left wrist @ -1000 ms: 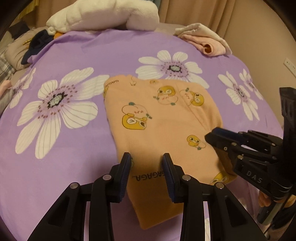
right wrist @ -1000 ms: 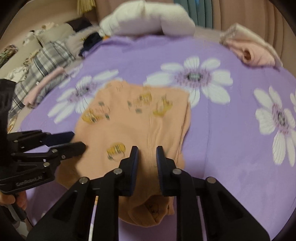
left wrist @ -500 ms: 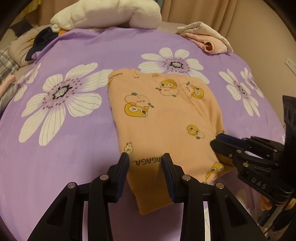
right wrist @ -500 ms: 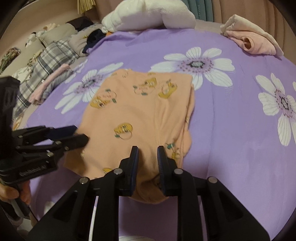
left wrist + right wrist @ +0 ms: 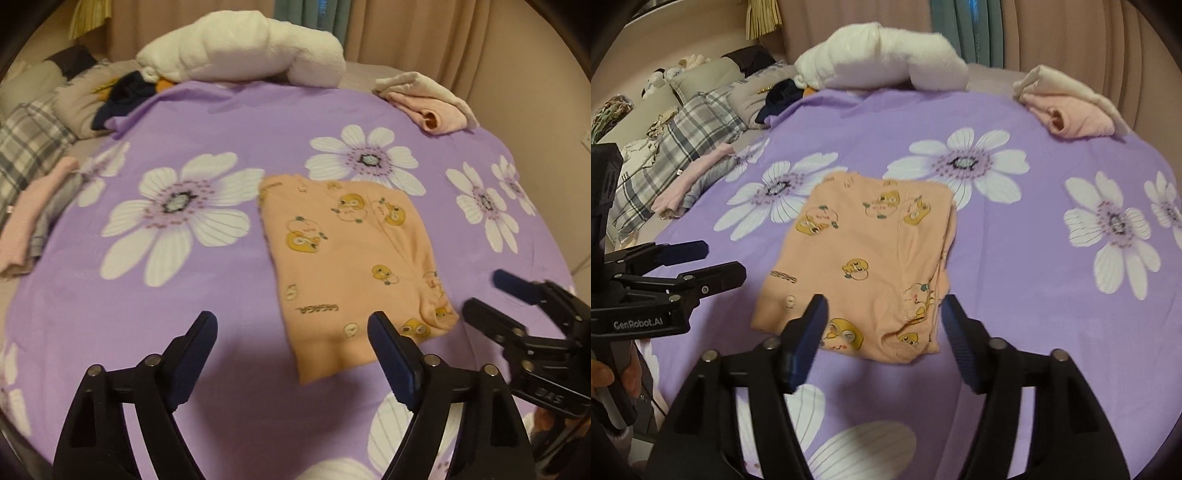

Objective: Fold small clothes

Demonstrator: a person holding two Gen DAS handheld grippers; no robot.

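Here, both grippers angled down over folded peach garment (image 5: 354,266), jaws opening, empty

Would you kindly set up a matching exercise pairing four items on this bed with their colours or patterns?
Items:
1. folded garment
2. bedspread
3. plush pillow
4. pillow at the left edge

Looks:
A. grey plaid
B. purple with white daisies
C. peach with yellow cartoon prints
D. plain white

Pairs: 1-C, 2-B, 3-D, 4-A

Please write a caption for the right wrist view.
Both grippers opening above the folded orange garment on the sheet.
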